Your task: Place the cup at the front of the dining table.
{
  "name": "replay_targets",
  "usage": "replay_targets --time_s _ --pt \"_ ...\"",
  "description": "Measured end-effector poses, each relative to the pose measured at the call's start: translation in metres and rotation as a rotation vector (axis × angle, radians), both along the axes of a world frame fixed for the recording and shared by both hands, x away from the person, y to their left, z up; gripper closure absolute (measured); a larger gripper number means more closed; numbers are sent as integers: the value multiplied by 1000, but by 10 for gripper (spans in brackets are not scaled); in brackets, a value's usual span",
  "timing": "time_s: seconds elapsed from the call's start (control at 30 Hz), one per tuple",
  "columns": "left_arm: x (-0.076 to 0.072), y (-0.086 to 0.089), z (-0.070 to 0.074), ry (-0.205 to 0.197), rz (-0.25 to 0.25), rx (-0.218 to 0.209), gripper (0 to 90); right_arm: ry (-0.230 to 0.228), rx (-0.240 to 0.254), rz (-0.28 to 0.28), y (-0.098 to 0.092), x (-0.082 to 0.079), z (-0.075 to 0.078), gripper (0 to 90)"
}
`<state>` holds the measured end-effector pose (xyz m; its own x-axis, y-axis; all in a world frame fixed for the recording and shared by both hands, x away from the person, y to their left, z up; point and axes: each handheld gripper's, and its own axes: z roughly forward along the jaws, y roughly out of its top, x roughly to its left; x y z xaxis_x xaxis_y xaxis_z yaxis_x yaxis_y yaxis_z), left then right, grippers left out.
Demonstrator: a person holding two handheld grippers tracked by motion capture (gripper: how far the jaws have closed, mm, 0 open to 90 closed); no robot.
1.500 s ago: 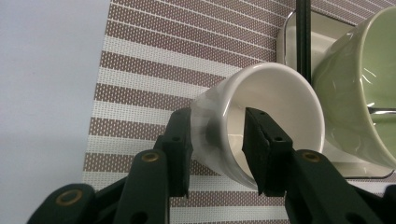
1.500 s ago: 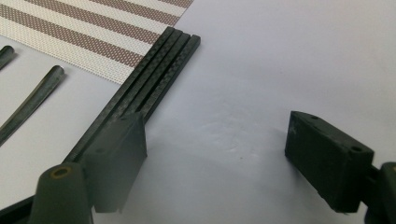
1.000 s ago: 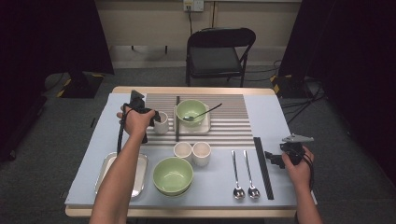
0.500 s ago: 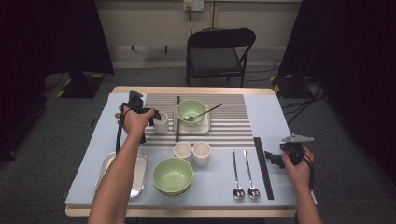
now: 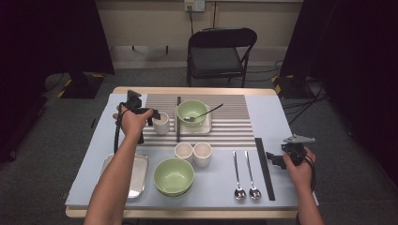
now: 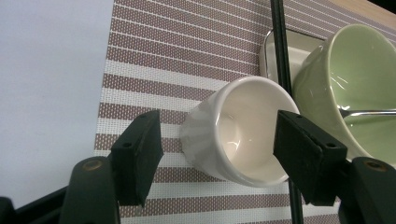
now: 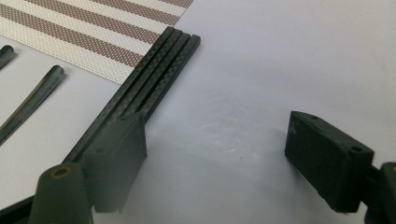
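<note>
Your worktop [image 5: 277, 117] is part-way laid. On the striped mat [image 5: 234, 126] at the far side, one green bowl [image 5: 192, 111] sits on a small tray with a spoon resting in it, and a dark stick lies just to its left.

The white cup [image 6: 238, 135] stands upright on that mat, just beside the dark stick and the tray. Your left hand-held gripper [image 6: 217, 154] has just been opening: its jaws stand apart on either side of the cup, the pads clear of its wall, so the cup looks set down and released. I judge this placement done.

Nearer you, a second green bowl [image 5: 174, 176], a steel tray [image 5: 136, 173], two more white cups [image 5: 193, 153], two spoons [image 5: 245, 173] and a bundle of dark chopsticks [image 7: 144, 93] lie on the bare sheet, apparently still to be placed.

Your right hand-held gripper [image 7: 215, 158] rests over the sheet beside the chopsticks, jaws wide apart with nothing between them; one pad sits over the near end of the bundle, whether touching I cannot tell.
</note>
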<state>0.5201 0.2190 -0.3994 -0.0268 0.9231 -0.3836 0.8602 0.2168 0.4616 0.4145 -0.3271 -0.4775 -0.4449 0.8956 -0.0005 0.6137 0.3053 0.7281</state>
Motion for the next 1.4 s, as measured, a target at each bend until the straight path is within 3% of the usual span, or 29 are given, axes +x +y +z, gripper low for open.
replay_targets --time_s 0.63,1.4 --pt "-11 4 12 -38 -35 6 331 1 -1 -1 0 0 0 197" --pt "-24 9 22 -48 -71 14 337 2 1 -1 0 0 0 196"
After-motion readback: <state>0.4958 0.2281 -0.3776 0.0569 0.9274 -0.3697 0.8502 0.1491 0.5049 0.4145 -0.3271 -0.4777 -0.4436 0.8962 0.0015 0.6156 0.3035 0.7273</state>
